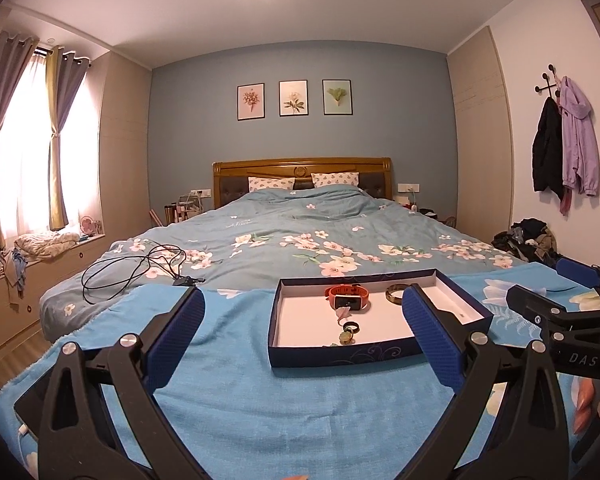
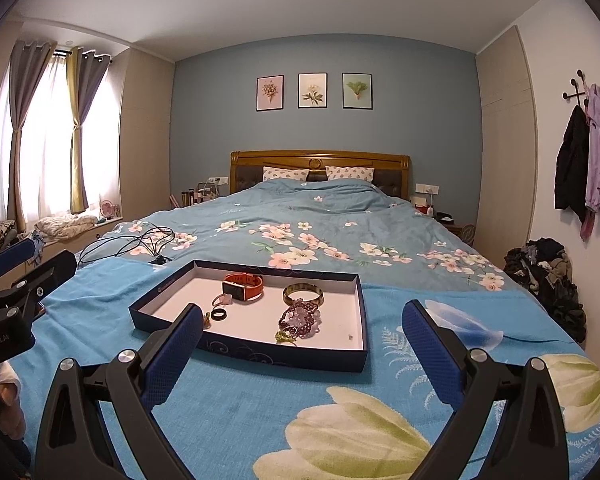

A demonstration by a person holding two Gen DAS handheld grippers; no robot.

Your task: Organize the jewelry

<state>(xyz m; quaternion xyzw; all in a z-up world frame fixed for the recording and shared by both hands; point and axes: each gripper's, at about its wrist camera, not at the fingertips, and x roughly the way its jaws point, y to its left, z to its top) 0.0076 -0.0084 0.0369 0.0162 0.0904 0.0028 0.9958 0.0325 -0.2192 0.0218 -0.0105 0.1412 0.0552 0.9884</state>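
Looks near done: jewelry sits in the tray [image 2: 362, 320] on the bed (nothing loose outside), left tool [image 1: 304, 334] and right tool [image 2: 302, 344] both spread, empty.

orange watch [image 2: 243, 286], purple beads [image 2: 300, 317] — navy tray [image 2: 260, 354]

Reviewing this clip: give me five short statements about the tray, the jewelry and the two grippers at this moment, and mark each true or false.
1. Both grippers are open and hold nothing. True: the left gripper and the right gripper are spread wide.
2. The orange watch lies inside the tray. True.
3. The purple bead bracelet lies on the blanket outside the tray. False: it is in the tray, just in front of the bangle.
4. The tray has a lid on it. False: it is open-topped.
5. The black ring is in the tray. True.
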